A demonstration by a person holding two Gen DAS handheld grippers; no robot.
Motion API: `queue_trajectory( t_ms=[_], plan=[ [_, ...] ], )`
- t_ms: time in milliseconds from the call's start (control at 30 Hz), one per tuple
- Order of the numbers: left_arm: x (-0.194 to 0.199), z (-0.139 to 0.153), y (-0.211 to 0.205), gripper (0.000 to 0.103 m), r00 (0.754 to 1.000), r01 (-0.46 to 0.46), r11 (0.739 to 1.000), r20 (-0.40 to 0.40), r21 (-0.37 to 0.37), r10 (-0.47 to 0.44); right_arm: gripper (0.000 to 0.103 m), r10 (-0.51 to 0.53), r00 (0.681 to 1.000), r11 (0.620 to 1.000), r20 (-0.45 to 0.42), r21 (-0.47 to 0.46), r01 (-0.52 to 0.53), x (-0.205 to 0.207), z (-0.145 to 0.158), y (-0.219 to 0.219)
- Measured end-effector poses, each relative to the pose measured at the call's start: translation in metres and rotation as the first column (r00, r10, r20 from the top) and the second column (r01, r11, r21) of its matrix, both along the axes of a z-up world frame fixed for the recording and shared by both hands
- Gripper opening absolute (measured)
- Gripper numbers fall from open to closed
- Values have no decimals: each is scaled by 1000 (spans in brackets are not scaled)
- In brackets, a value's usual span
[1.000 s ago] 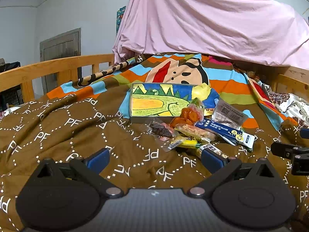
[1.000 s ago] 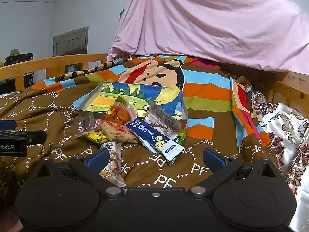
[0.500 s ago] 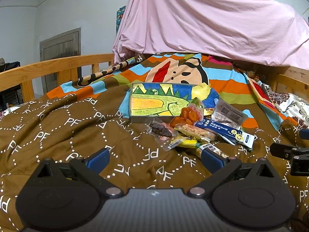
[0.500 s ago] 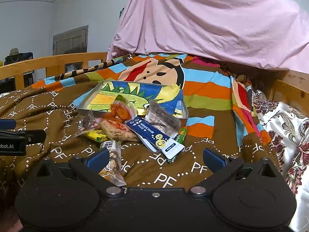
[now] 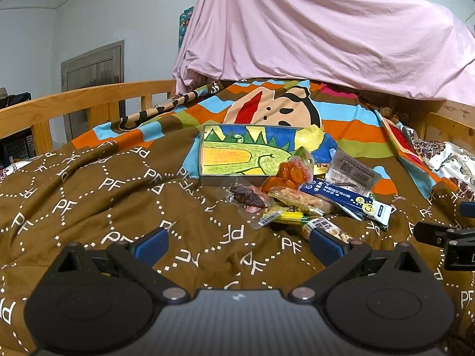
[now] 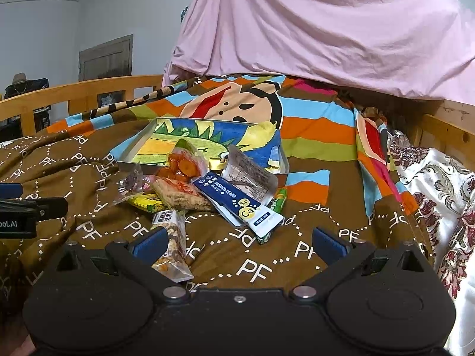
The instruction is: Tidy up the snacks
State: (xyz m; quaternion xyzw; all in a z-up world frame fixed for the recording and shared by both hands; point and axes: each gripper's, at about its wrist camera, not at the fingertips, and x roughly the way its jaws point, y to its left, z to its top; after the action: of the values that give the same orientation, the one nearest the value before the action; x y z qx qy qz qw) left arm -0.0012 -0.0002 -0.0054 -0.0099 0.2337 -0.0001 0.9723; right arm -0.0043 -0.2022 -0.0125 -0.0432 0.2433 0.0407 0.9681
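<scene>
A shallow tin tray (image 5: 204,160) (image 6: 130,155) with a painted landscape inside lies on the bed. In front of it is a heap of snack packets: an orange candy bag (image 5: 292,173) (image 6: 184,160), a blue sachet (image 5: 347,201) (image 6: 237,201), a clear grey packet (image 5: 351,172) (image 6: 252,175), a dark dried-fruit packet (image 5: 248,198), a yellow bar (image 5: 289,216) (image 6: 145,200) and a nut bar (image 6: 172,237). My left gripper (image 5: 237,243) is open, short of the heap. My right gripper (image 6: 239,240) is open too, its left finger beside the nut bar.
A brown quilt (image 5: 89,184) with white letters covers the bed, with a striped cartoon blanket (image 5: 341,124) behind. A wooden rail (image 5: 74,101) runs along the left, a pink sheet (image 5: 326,29) hangs at the back, and a floral cloth (image 6: 439,184) lies to the right.
The right wrist view has crept slightly forward toward the heap. The left gripper has barely moved, and both stay open.
</scene>
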Motion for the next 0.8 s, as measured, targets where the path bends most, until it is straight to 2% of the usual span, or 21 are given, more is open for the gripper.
queue_trajectory(
  t_ms=[500,800],
  plan=[
    [2,-1,0,103,1000,7,1000,-22,-3,-8,103,-1,1000,1000,-13,-1,1,2,-3,2],
    [6,-1,-2,103,998,15,1000,-54,26,-13,103,-4,999,1000,-38,-17,3,3,-7,5]
  ],
)
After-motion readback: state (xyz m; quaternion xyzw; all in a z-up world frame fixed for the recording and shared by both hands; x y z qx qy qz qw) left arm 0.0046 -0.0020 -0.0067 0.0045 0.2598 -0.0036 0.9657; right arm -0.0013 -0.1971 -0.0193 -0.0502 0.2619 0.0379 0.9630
